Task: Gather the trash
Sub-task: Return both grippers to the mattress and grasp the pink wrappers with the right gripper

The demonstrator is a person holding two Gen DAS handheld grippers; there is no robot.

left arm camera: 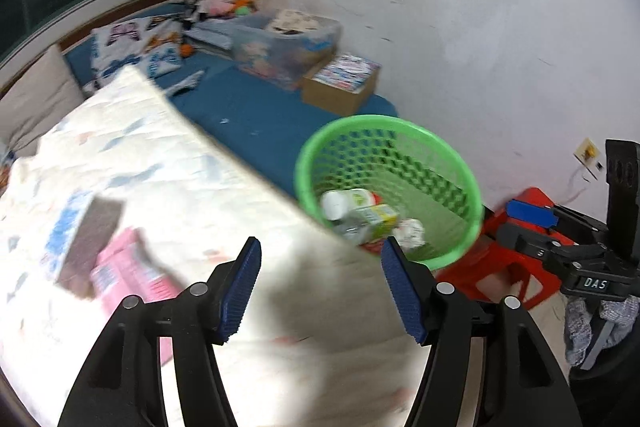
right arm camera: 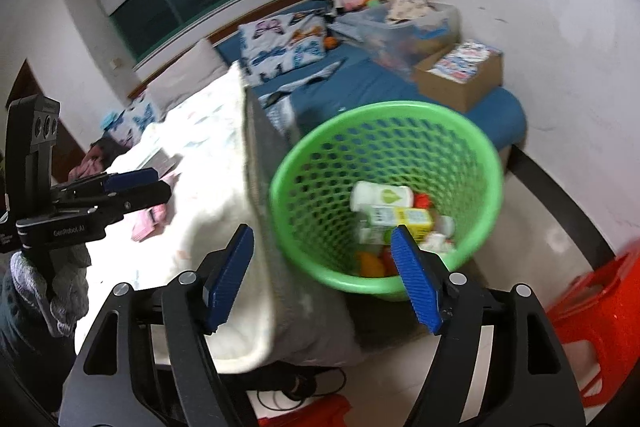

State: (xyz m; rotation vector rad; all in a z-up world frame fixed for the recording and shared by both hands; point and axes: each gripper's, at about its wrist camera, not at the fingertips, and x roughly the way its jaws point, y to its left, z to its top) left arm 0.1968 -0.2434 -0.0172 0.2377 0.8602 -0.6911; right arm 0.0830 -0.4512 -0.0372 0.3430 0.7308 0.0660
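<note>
A green mesh basket [left arm camera: 400,131] [right arm camera: 400,119] stands on the floor beside the bed. In it lie a white bottle [left arm camera: 344,201] [right arm camera: 380,195], a yellow-green carton [left arm camera: 380,217] [right arm camera: 412,217], crumpled white paper [left arm camera: 410,233] and red and orange bits. My left gripper [left arm camera: 320,247] hangs open over the white quilt's edge, just left of the basket, with nothing between its pads. My right gripper [right arm camera: 323,231] is open above the basket's near rim, also empty. A pink box [left arm camera: 132,275] and a dark flat object [left arm camera: 92,239] lie on the quilt to the left.
A white quilt [left arm camera: 160,167] covers the near part of the bed, over a blue sheet [left arm camera: 256,115]. At the back of the bed are pillows, a clear bin [left arm camera: 280,43] and a cardboard box [left arm camera: 340,83]. A red stool [left arm camera: 516,267] [right arm camera: 600,315] stands right of the basket. Cables [right arm camera: 296,387] lie on the floor.
</note>
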